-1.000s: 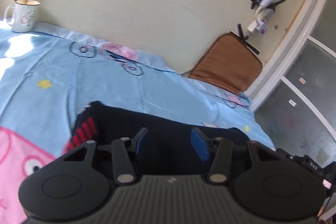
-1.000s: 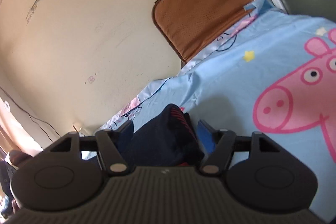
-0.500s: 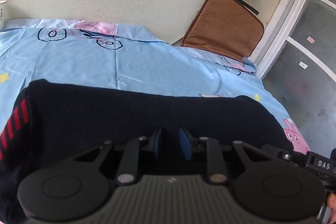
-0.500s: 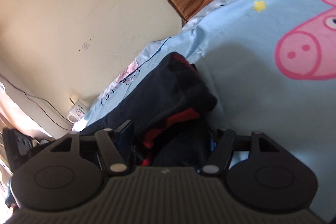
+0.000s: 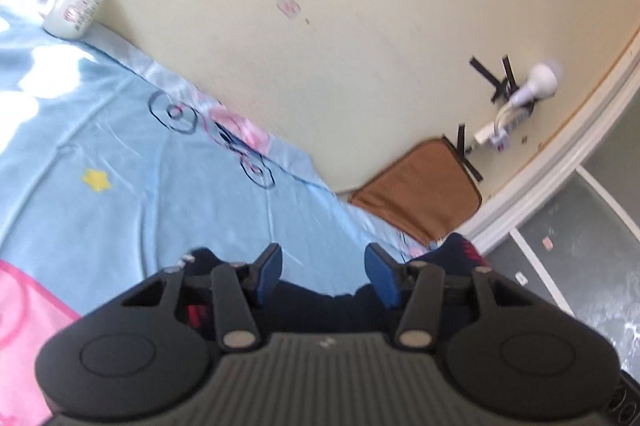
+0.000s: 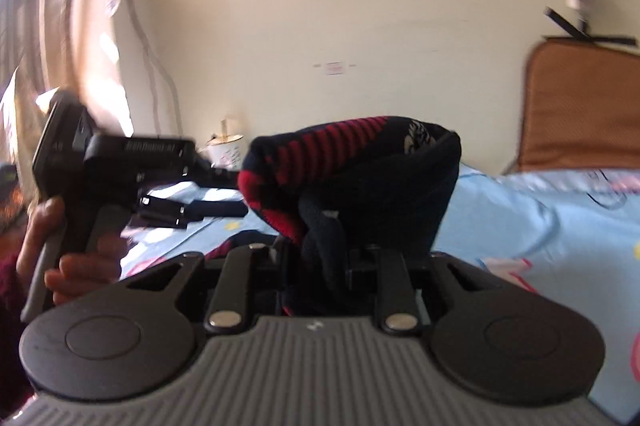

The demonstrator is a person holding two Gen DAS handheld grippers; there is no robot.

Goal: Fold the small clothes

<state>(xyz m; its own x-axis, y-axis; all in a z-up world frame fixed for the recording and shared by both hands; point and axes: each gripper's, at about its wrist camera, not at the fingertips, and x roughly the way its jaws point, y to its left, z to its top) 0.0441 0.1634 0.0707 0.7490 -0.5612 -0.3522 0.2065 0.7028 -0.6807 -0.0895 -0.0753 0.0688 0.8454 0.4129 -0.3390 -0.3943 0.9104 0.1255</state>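
Note:
A dark navy garment with red stripes point(image 6: 360, 166) is bunched up and lifted off the bed in the right wrist view. My right gripper point(image 6: 320, 254) has its jaws closing on it, and the cloth hides the pads. In the left wrist view the same garment point(image 5: 320, 306) lies low under my left gripper point(image 5: 326, 274). Its jaws are opening, and between the blue pads point(image 5: 272, 266) only blue sheet shows, no cloth. A hand point(image 6: 80, 266) holds the left gripper at the left of the right wrist view.
The bed has a light blue cartoon sheet point(image 5: 120, 166) against a cream wall. A white mug point(image 5: 74, 8) stands at the far left by the wall. A brown cushion point(image 5: 420, 194) leans in the corner under a taped power strip point(image 5: 504, 130). Grey floor point(image 5: 580, 246) lies beyond the bed's right edge.
The left gripper closed on the garment, then opened and drew back from it. The right gripper rolled upright and rose, its fingers closing in on the bunched cloth.

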